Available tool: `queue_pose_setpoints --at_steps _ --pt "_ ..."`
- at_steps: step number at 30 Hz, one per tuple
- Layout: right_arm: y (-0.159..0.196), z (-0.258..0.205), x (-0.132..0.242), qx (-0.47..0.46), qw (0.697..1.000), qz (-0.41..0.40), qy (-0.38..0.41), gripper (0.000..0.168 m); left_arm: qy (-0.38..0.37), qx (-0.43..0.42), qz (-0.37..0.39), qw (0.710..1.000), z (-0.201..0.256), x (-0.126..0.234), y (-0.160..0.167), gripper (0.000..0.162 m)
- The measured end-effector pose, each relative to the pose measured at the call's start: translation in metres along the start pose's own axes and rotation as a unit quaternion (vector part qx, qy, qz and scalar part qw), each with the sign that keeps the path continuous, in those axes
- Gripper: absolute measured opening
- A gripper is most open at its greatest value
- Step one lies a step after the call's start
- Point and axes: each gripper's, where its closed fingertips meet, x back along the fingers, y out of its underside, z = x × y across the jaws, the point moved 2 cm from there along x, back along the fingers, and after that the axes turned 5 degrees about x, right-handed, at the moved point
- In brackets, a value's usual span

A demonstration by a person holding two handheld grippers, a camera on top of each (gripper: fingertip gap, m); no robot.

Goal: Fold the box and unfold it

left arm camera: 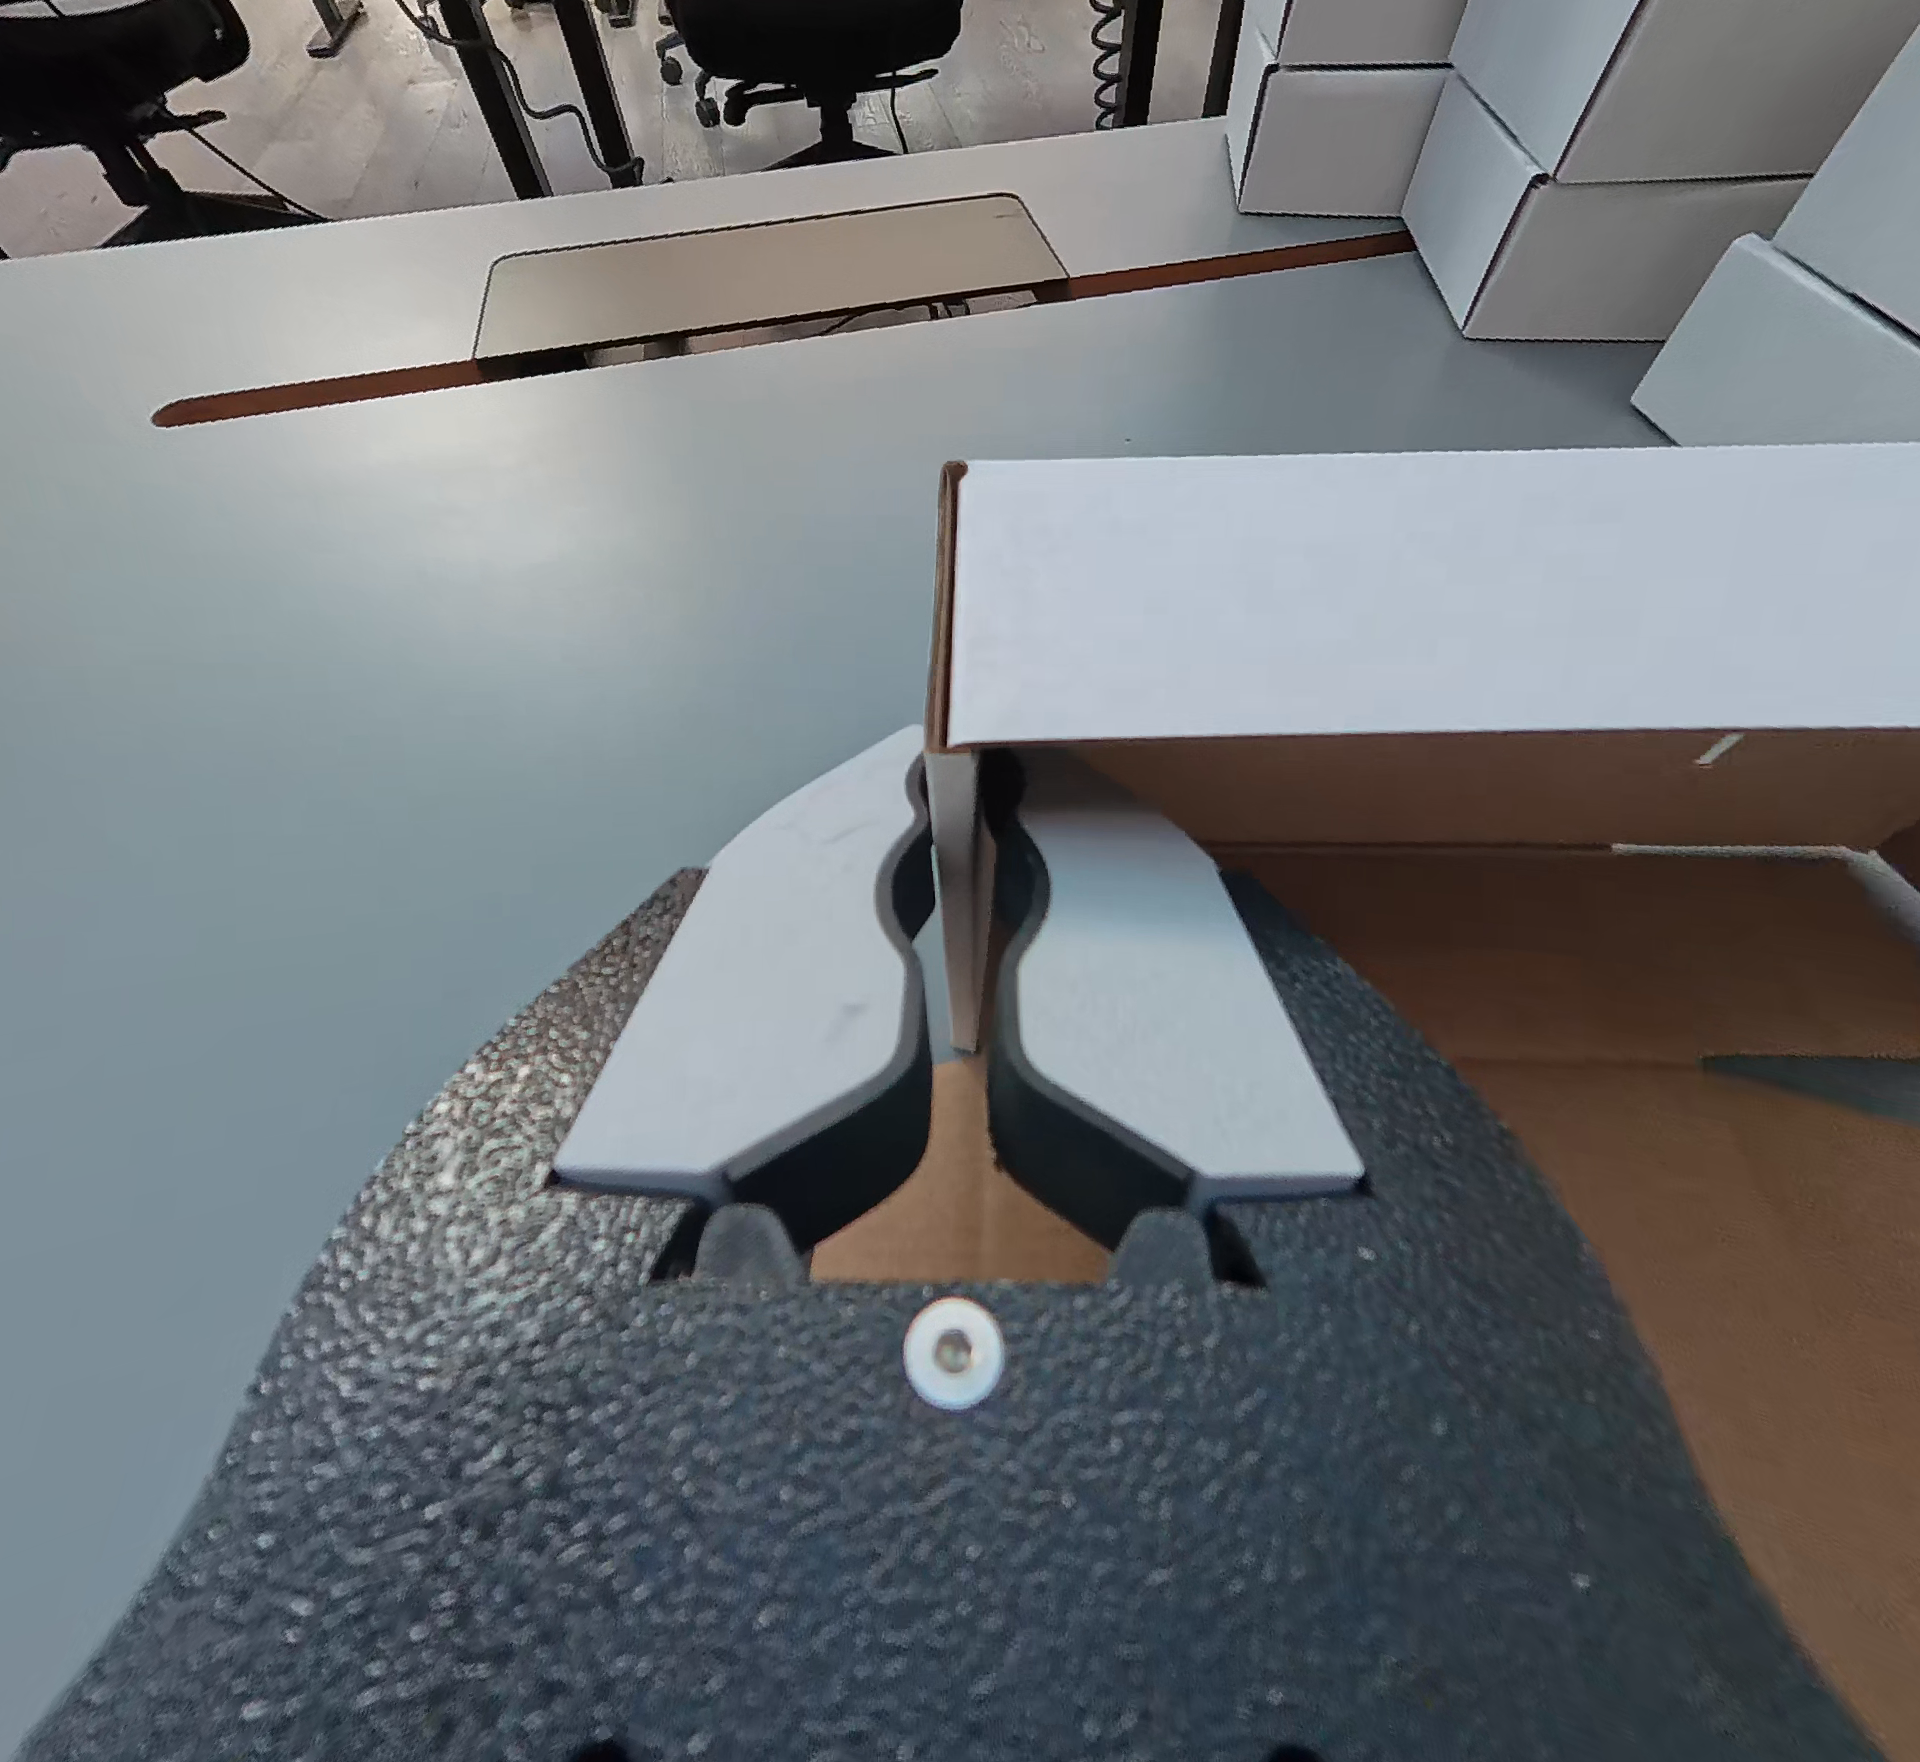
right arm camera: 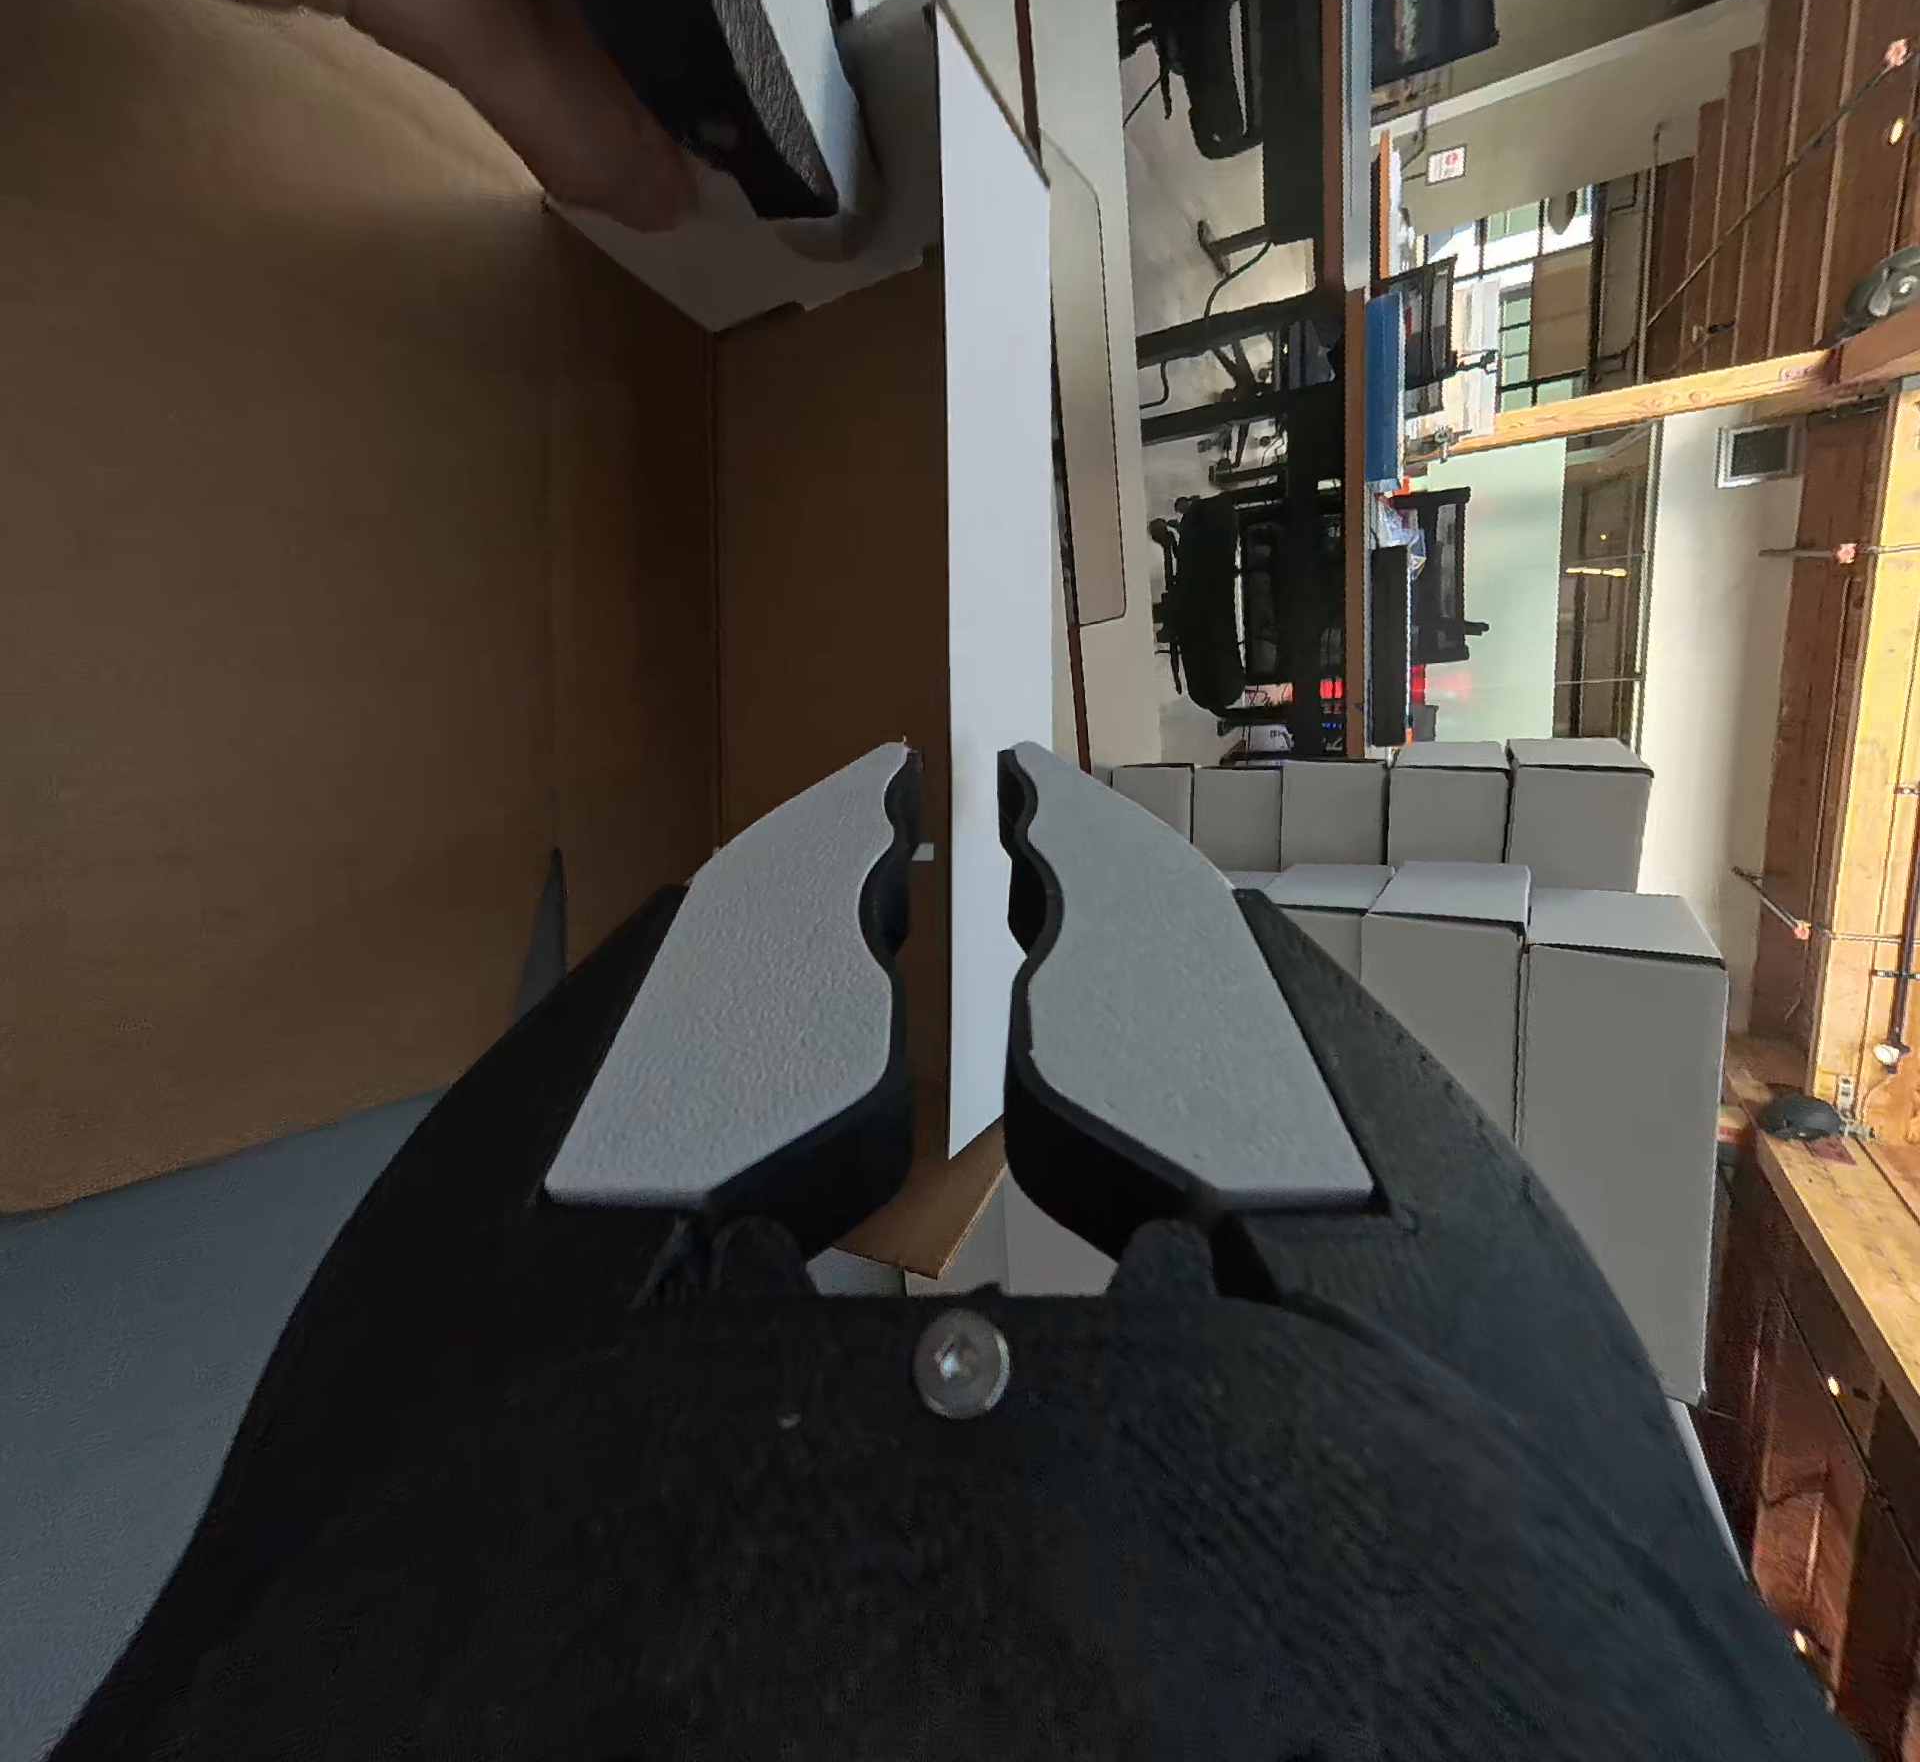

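Note:
A cardboard box, white outside and brown inside, lies partly folded on the grey table. Its long white back wall stands tilted over the brown floor. My left gripper is shut on the short white side flap at the box's left corner. In the right wrist view, which is turned sideways, my right gripper is shut on the long white wall near its other end. The left gripper and the hand holding it show at the far end of that wall.
Stacks of closed white boxes stand at the table's back right and also show in the right wrist view. A grey cable hatch sits at the table's far edge. Black office chairs and desks stand beyond.

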Motion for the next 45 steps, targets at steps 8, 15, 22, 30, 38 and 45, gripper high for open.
queue_pose_setpoints --at_steps 8,15,22,30,38,45 --pt "-0.040 0.043 -0.004 -0.042 0.990 0.075 0.112 0.000 -0.005 -0.004 0.001 1.000 0.000 0.000 0.000 0.007" --pt "-0.040 0.010 -0.042 0.003 0.998 0.004 0.059 0.000 -0.006 -0.008 0.001 1.000 0.001 0.000 0.000 0.007" --pt "-0.040 0.009 -0.040 0.005 0.996 -0.009 0.093 0.000 0.002 -0.002 0.000 1.000 0.001 0.000 0.000 0.006" --pt "-0.002 0.021 0.017 -0.076 0.970 -0.032 0.229 0.000 0.014 0.018 -0.001 1.000 -0.001 0.000 0.000 0.006" --pt "0.042 0.012 0.012 -0.051 0.978 -0.105 0.174 0.000 0.014 0.041 -0.001 0.999 -0.005 0.001 0.000 0.006" --pt "0.038 -0.005 0.001 -0.056 0.982 -0.127 0.128 0.000 0.024 0.063 0.002 0.998 -0.008 0.002 0.000 0.006"
